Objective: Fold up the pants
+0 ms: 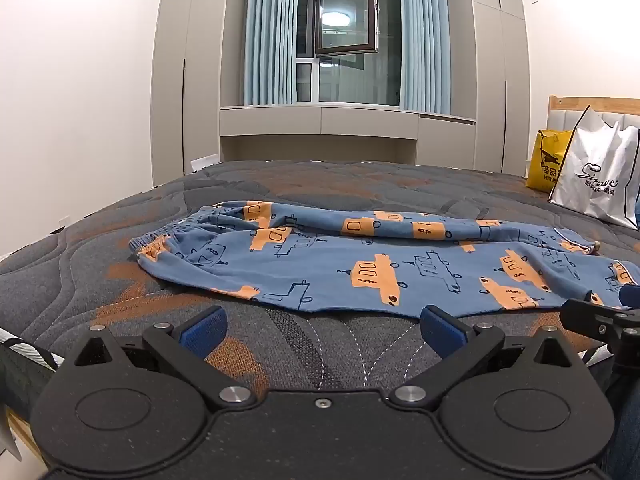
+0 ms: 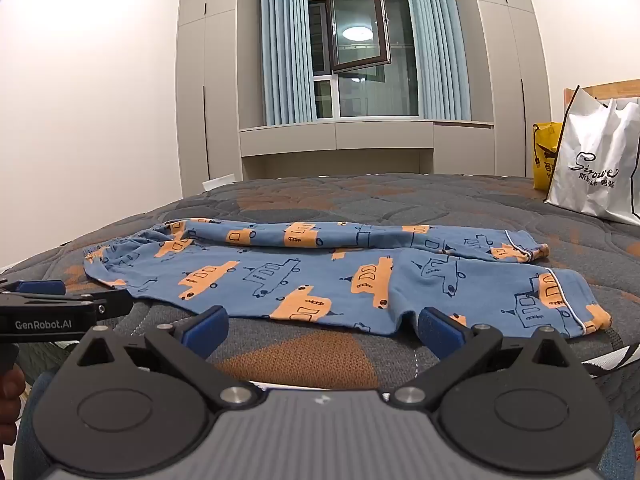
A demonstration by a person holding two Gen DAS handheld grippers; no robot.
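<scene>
Bare bed [image 1: 280,184] lies open beyond the pants [image 1: 360,256] and in the strip just before them. A white bag [image 1: 596,176] and a yellow bag [image 1: 546,160] block the far right corner.

White bag [image 1: 596,176] (right side) and yellow bag [image 1: 546,164] partly cut off, hidden.

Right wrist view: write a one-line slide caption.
Open right gripper faces blue car-print pants laid flat on a bed, left gripper alongside.
</scene>
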